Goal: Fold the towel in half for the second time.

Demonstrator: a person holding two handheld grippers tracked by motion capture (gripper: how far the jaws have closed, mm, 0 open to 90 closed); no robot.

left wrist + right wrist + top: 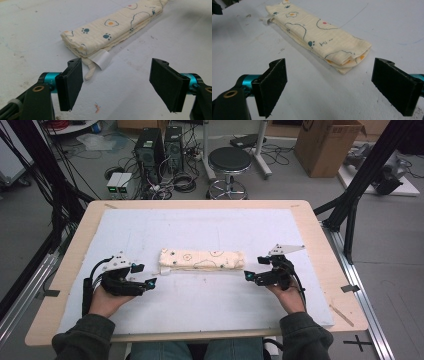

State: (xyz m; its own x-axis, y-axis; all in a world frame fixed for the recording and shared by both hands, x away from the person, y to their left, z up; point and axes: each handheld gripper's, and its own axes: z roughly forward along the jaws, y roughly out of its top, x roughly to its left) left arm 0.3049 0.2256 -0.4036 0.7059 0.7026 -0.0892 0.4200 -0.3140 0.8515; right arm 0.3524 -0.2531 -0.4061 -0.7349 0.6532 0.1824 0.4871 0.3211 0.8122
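Note:
A cream cloth (202,260) printed with paw prints and fried eggs lies folded into a long narrow strip across the middle of the white mat (210,227). My left gripper (144,275) rests open on the mat just left of and nearer than the cloth's left end (82,42), where a white label (102,59) sticks out. My right gripper (256,268) stands open off the cloth's right end (347,58), slightly nearer. Both pairs of jaws are wide apart with nothing between them (117,85) (332,87).
The mat covers a wooden table (320,265). Beyond the far edge stand a black stool (229,165), computer towers (150,147) with tangled cables, and a cardboard box (327,142). Black frame legs (360,185) flank the table.

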